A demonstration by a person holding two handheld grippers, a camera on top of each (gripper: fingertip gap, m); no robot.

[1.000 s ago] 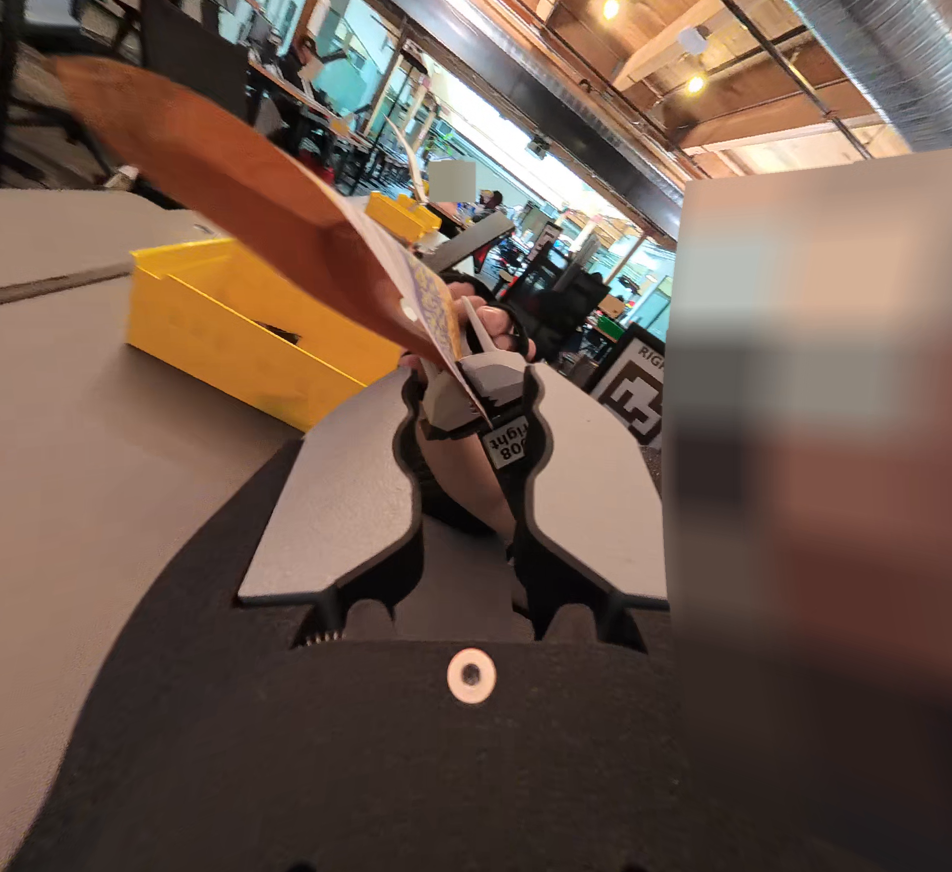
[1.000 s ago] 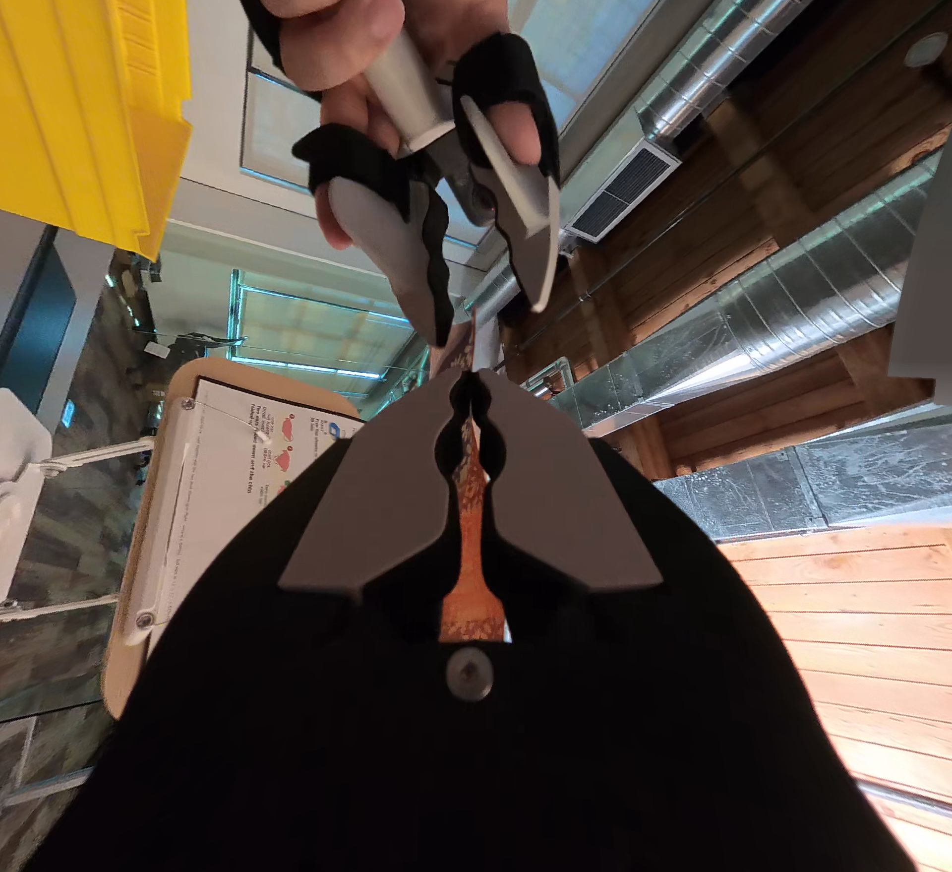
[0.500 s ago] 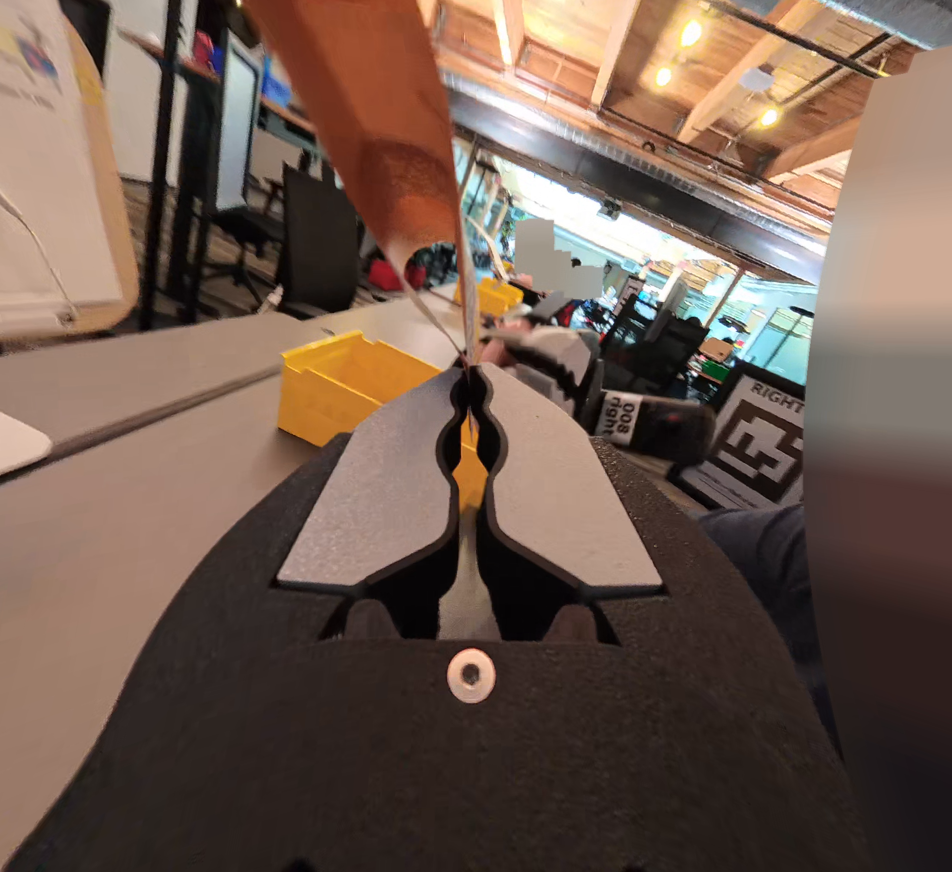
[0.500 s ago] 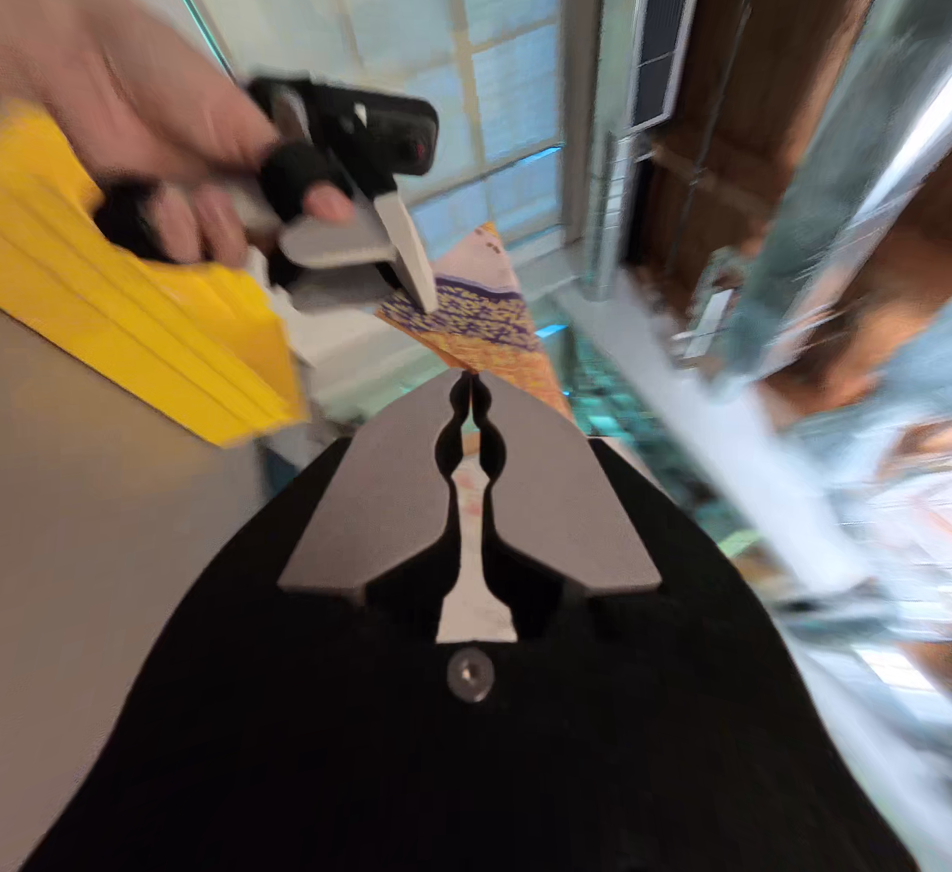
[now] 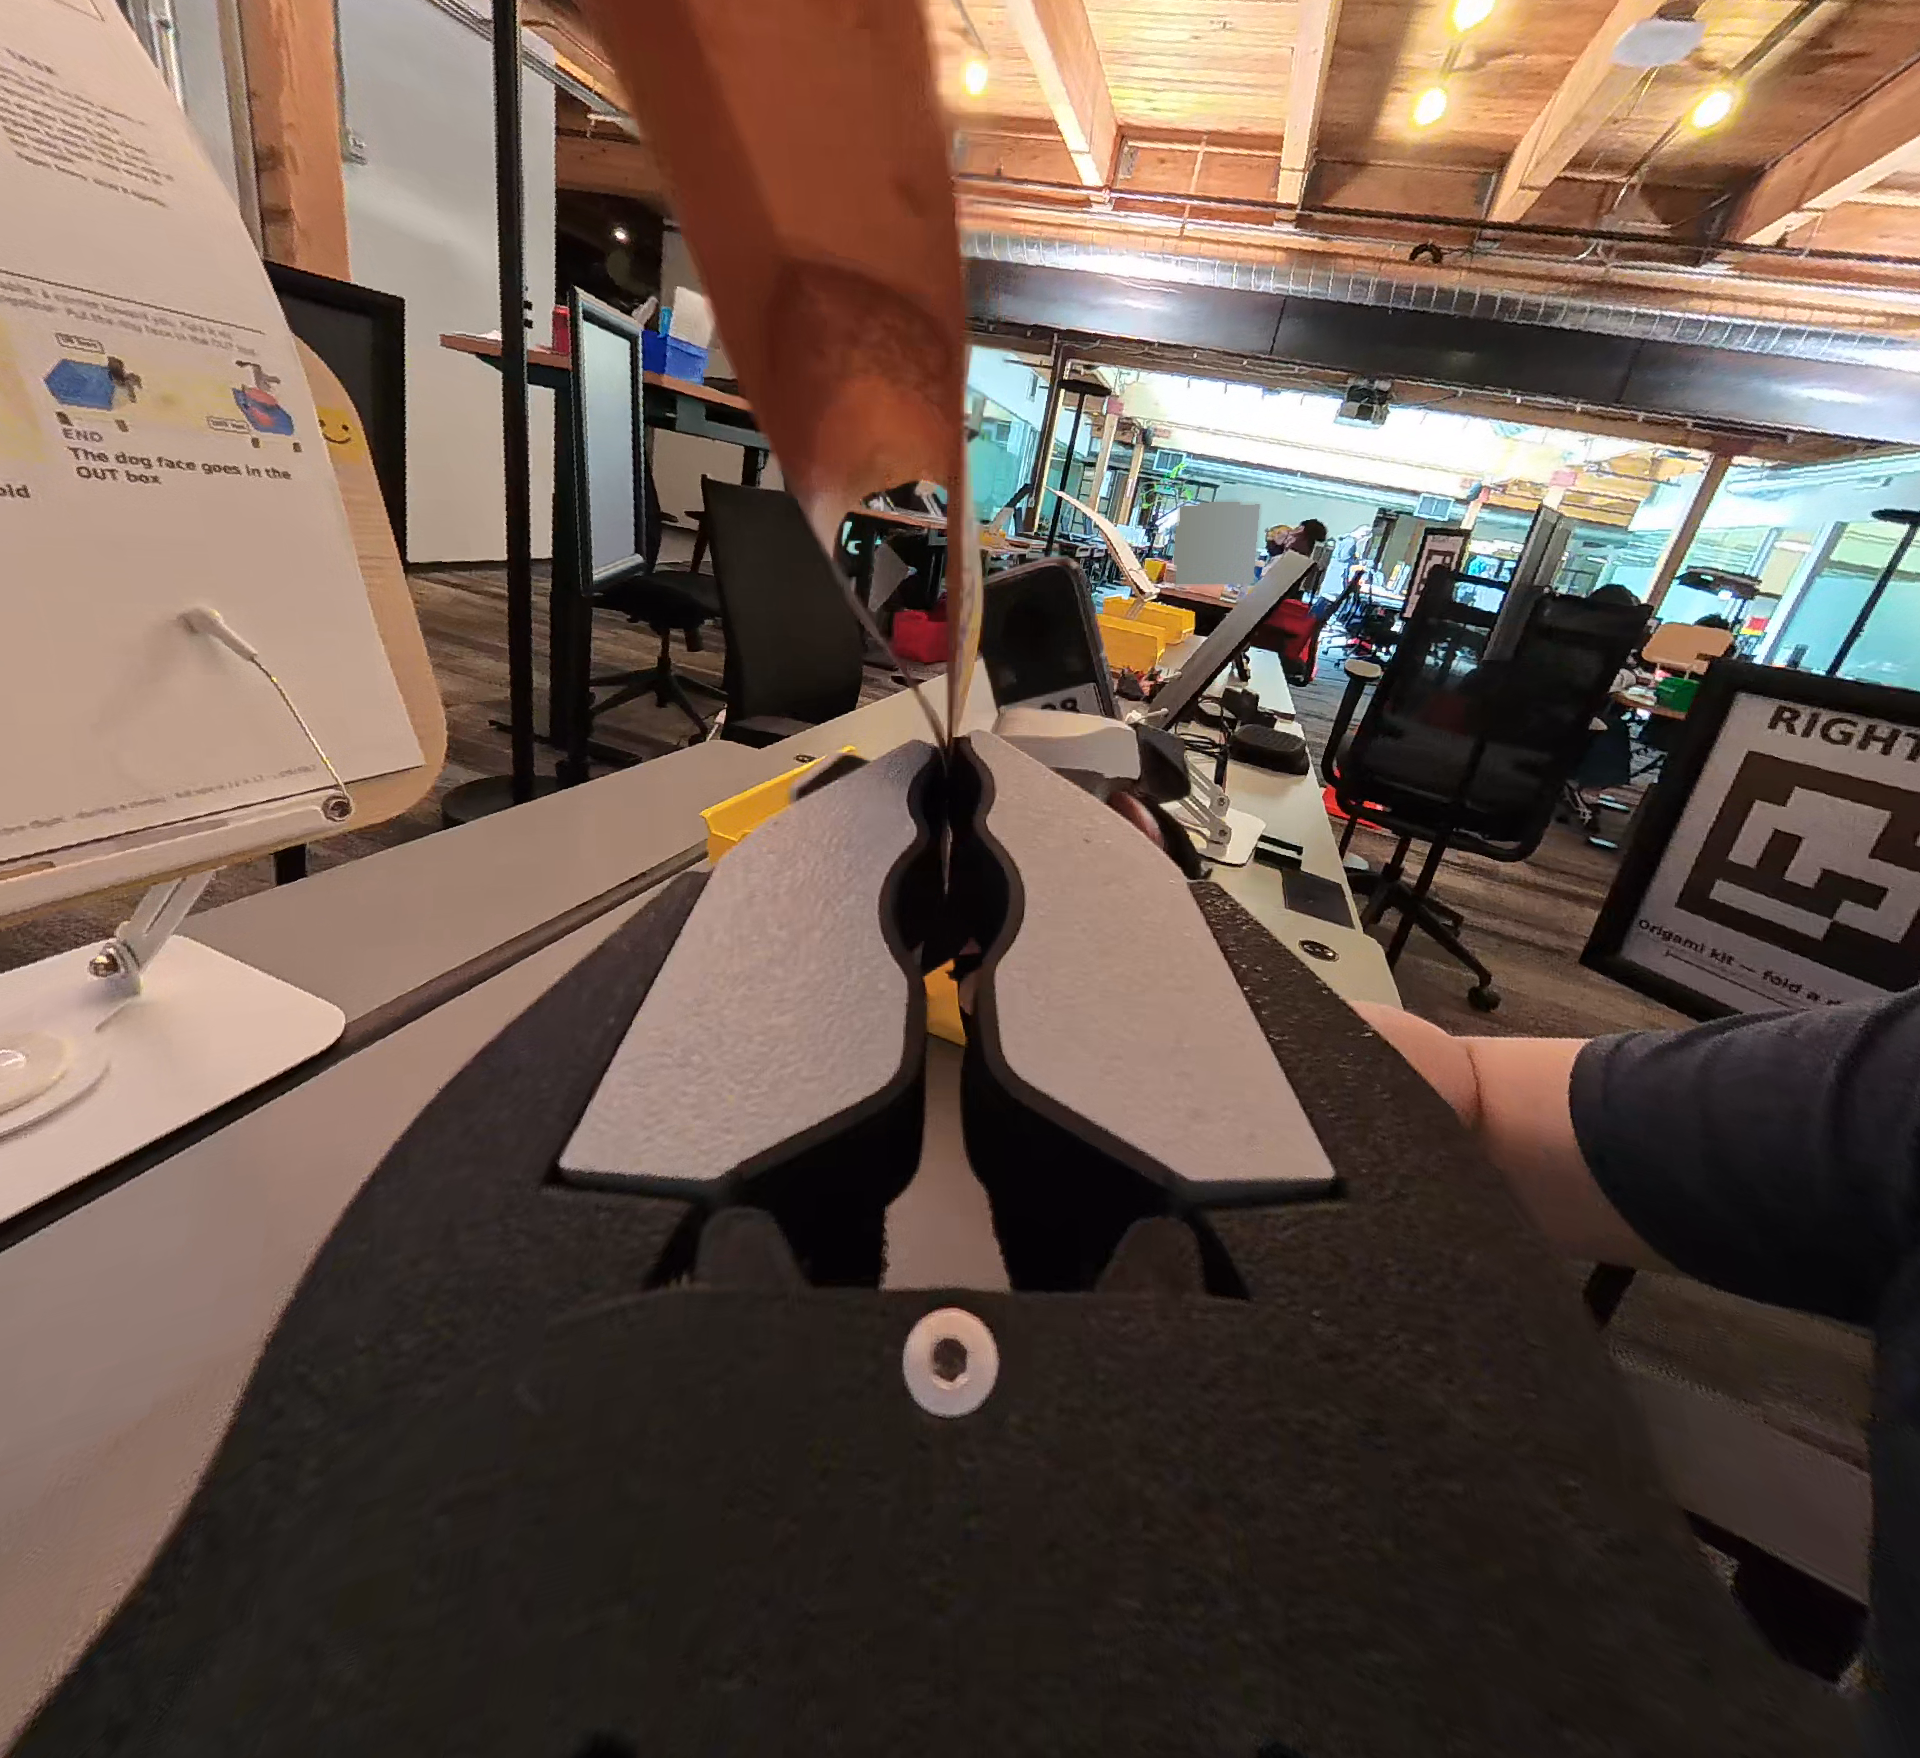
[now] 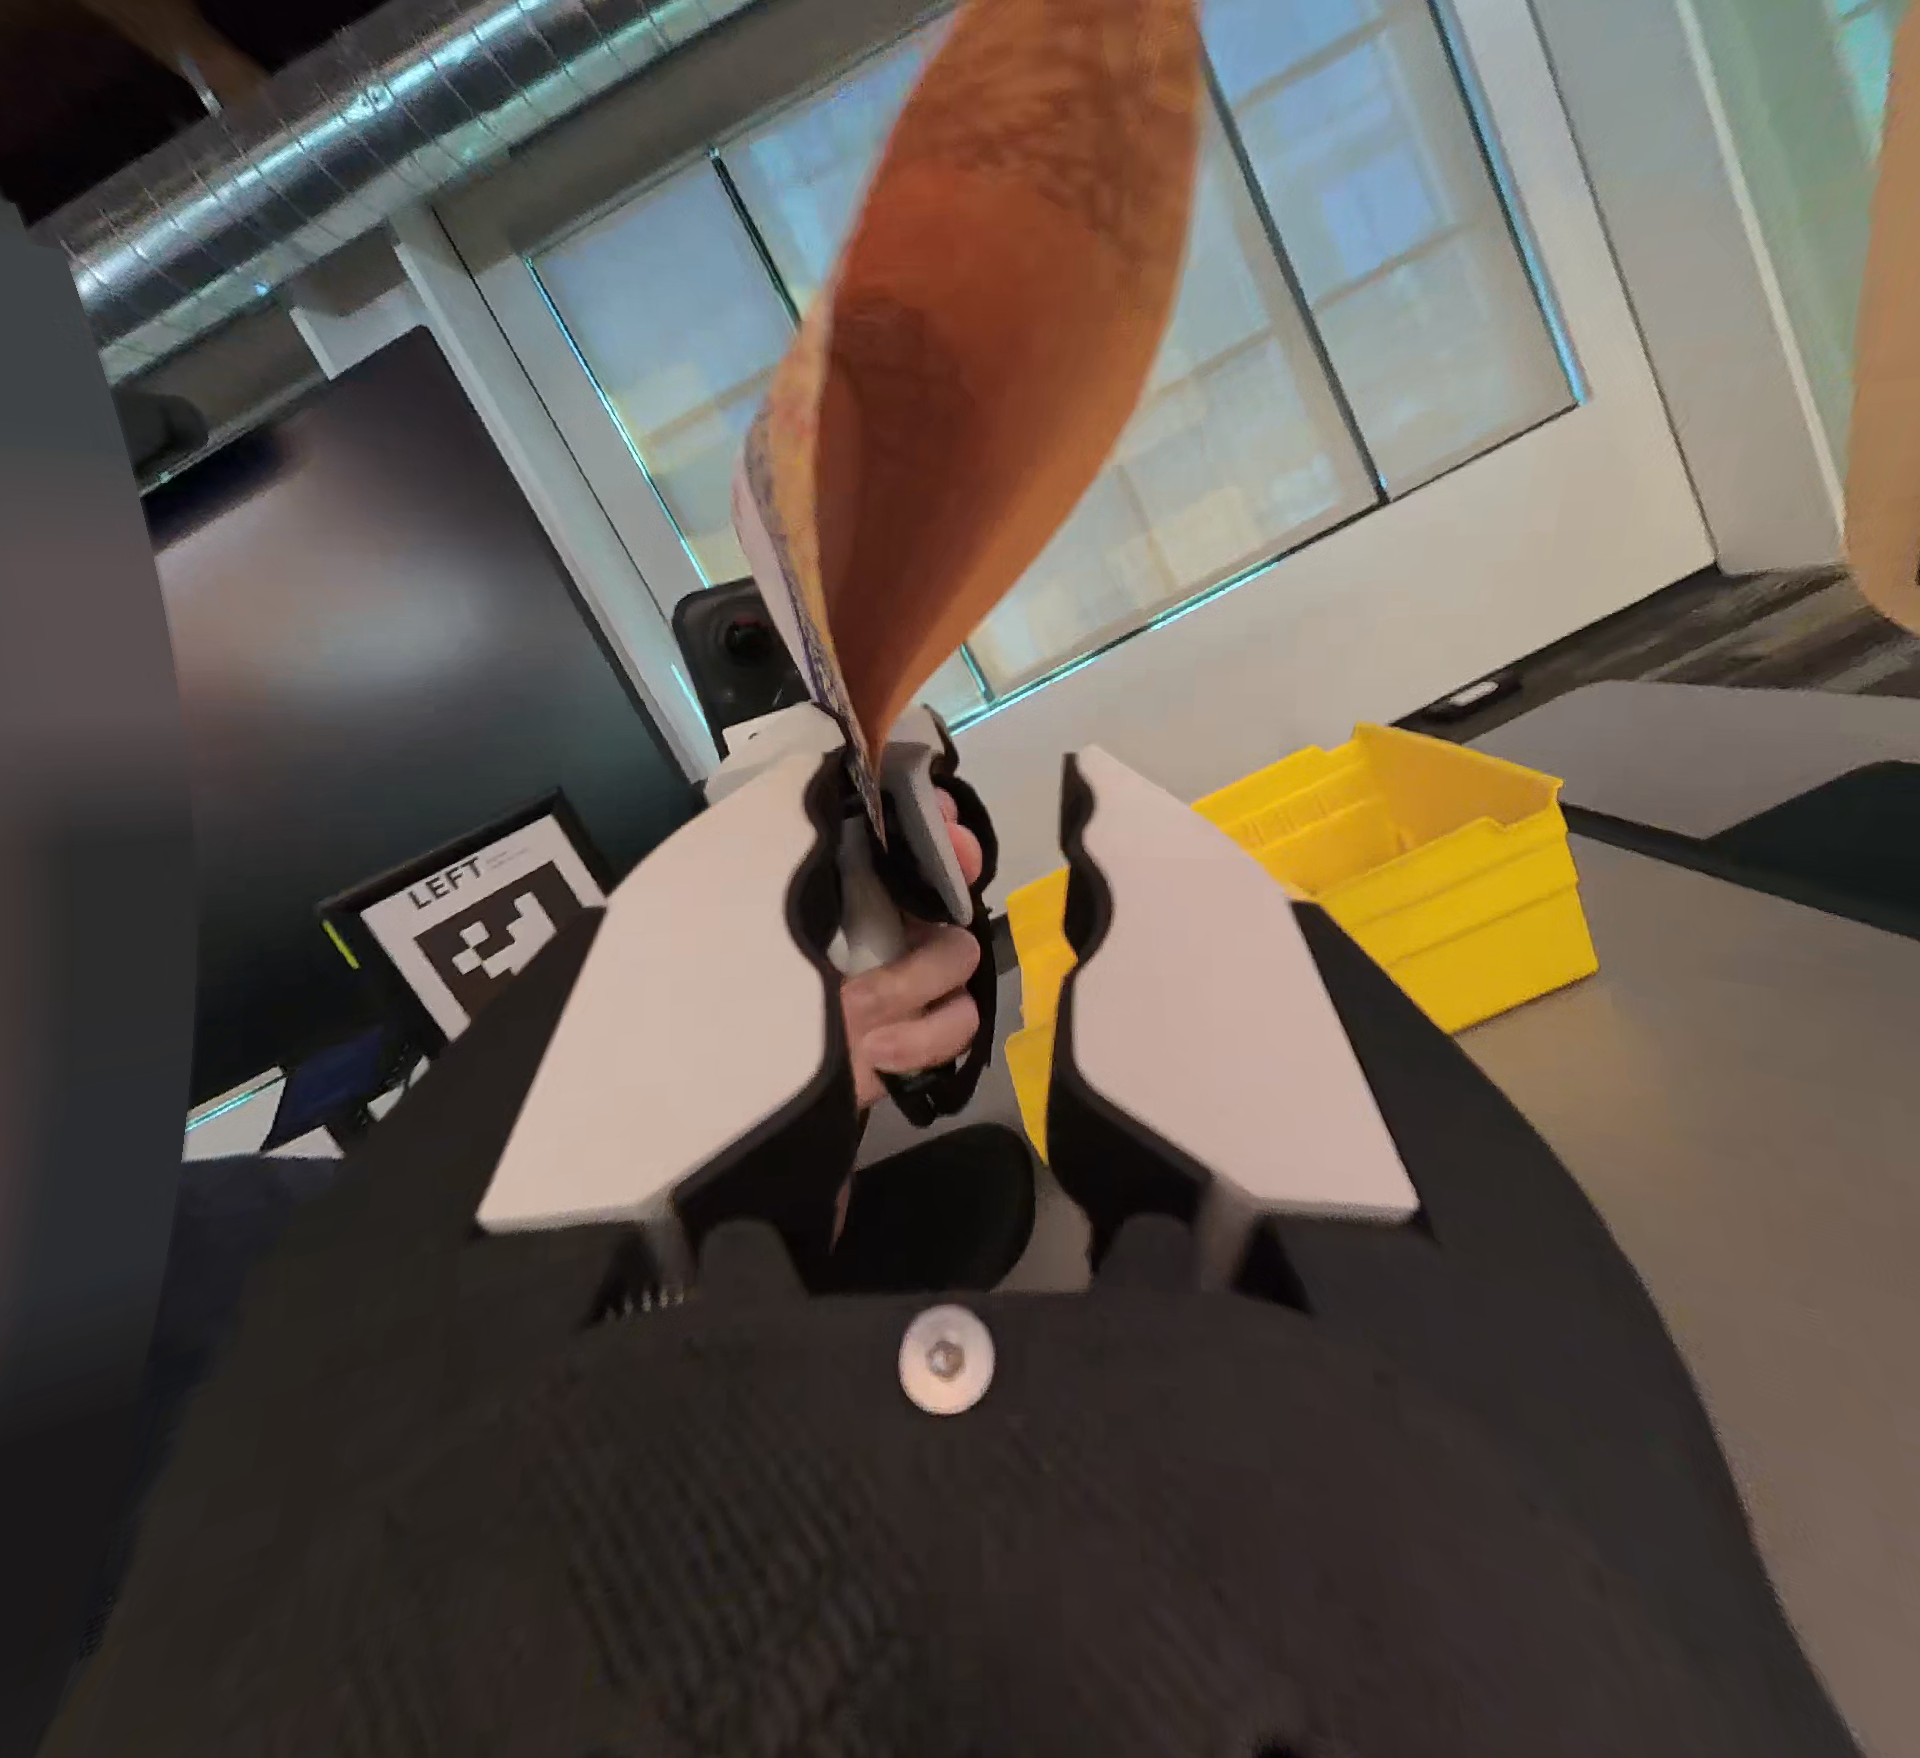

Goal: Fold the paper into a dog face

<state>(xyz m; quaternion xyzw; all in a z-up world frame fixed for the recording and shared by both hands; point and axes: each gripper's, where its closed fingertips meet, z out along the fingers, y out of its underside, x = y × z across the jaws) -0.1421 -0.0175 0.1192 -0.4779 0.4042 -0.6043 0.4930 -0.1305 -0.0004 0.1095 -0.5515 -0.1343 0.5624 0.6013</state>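
Paper [image 5: 821,181] pinched at bottom corner by closed left gripper [image 5: 948,758], long axis rising upward; right gripper [image 6: 940,778] open, empty, just beside that corner.

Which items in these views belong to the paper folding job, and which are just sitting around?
In use:
- folded paper, brown outside, held up in the air
- left gripper, shut on the paper's lower tip
- right gripper, open, holding nothing

Lying about:
- yellow bin on the grey table
- instruction sheet on its stand
- framed marker sign
- office chairs behind
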